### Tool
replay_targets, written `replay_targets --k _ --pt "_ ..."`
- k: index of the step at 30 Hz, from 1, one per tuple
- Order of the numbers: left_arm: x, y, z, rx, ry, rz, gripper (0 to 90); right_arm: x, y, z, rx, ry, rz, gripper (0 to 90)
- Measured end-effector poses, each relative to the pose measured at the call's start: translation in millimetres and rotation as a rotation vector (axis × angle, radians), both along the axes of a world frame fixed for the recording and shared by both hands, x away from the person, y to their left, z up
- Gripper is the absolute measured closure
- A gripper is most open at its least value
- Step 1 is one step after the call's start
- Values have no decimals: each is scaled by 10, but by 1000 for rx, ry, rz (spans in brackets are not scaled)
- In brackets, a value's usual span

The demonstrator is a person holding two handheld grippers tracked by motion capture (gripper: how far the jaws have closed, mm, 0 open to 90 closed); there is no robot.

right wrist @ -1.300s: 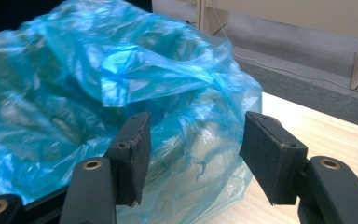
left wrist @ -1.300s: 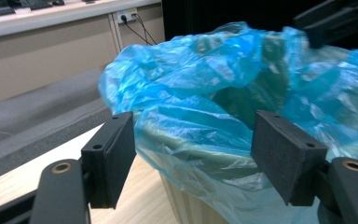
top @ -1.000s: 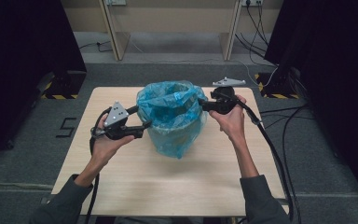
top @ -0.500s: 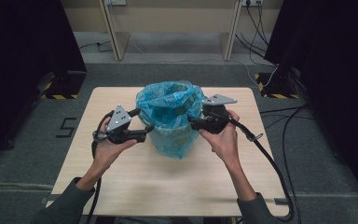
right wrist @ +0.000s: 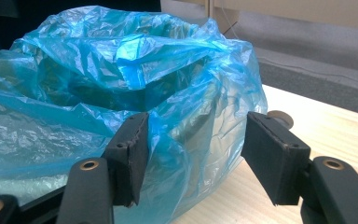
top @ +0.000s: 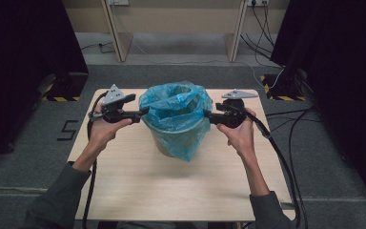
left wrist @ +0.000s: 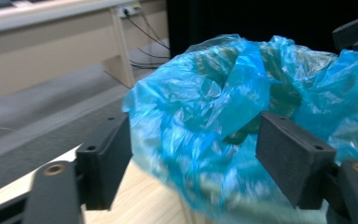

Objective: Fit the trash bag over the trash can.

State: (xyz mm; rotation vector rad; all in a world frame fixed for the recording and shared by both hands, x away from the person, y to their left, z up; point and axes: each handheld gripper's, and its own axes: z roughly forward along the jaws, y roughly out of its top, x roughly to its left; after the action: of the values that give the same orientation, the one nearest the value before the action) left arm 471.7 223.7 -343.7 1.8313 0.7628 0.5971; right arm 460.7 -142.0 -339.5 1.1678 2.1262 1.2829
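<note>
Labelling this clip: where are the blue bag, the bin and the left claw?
blue bag (top: 176,102): high view, crumpled top.
bin (top: 164,143): high view, bare side wall.
left claw (top: 140,112): high view, fingertips.

Bag: blue translucent plastic bag (top: 175,109), crinkled, lining the bin; mouth open upward, edge folded out over the rim, one flap hanging low on the near right side.
Bin: round bin (top: 164,141), upright, mostly covered by the bag.
Position: centre of the wooden table (top: 138,191), slightly toward the far edge.
</note>
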Motion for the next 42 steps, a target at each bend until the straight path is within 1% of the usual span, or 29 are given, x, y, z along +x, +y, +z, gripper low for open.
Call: replay_targets --k 1,2,3,4,5,6,7,8,9,10,13,14,15,16,17,18,21,22,24,25,27,29,31,32,33,34,36,40,42 --pt "0 0 0 0 0 0 318 0 0 0 0 0 0 413" --pt "59 -70 19 62 -15 -29 347 -15 13 1 -2 -2 8 413" --pt "59 -70 19 62 -15 -29 370 -15 13 1 -2 -2 8 413" --pt "98 -139 34 98 -10 -65 400 -27 24 -1 0 -3 13 413" --pt "98 -139 34 98 -10 -65 439 -27 24 -1 0 -3 13 413" --pt "132 -186 33 114 -8 -85 465 -35 28 -1 1 0 17 410" --pt "132 -186 33 114 -8 -85 523 -36 28 -1 2 1 18 409" --pt "154 -197 26 129 -7 -99 564 -37 26 -1 1 0 18 408" --pt "179 -202 12 134 2 -102 564 -37 26 -1 1 0 18 408" --pt "229 -196 -18 141 3 -102 676 -38 23 0 0 0 19 408" --pt "272 -174 -36 137 -3 -93 806 -39 20 -2 2 0 19 408" --pt "322 -128 -38 115 -14 -71 843 -40 19 -3 3 0 20 411" --pt "322 -128 -38 115 -14 -71 857 -40 19 -3 3 0 20 411" --pt "355 -96 -35 103 -18 -57 857 -41 18 -3 3 -1 21 415" --pt "390 -60 -33 87 -22 -40 887 -42 14 -2 -1 -4 19 419" --pt "466 10 -39 79 -30 -15 892 -43 11 -2 -3 -6 16 419" --pt "533 64 -82 66 -18 2 893 -41 7 -5 -1 -7 15 419" --pt "594 103 -148 55 4 23 893 -39 3 -12 5 -9 17 418" --pt "626 128 -180 47 12 28 892 -42 3 -14 9 -8 18 418" --pt "671 154 -250 16 31 34 892 -58 6 -19 18 -13 24 411" --pt "678 157 -281 12 34 39 892 -75 9 -18 20 -16 25 405" --pt "676 165 -369 19 51 33 890 -170 12 -3 29 -39 28 371" --pt "677 170 -393 19 56 36 888 -207 9 5 37 -48 32 366" --pt "679 176 -417 13 63 39 887 -278 15 25 57 -62 43 352" --pt "674 178 -463 -7 76 36 887 -310 25 32 61 -69 50 349" --pt "667 172 -488 -5 81 34 887 -340 44 34 68 -70 58 349" --pt "655 160 -537 -2 90 32 887 -379 91 14 57 -63 67 344" --pt "625 156 -614 -4 105 26 887 -370 153 -63 13 -51 47 374" --pt "609 157 -635 3 107 22 888 -362 154 -79 18 -46 45 389"
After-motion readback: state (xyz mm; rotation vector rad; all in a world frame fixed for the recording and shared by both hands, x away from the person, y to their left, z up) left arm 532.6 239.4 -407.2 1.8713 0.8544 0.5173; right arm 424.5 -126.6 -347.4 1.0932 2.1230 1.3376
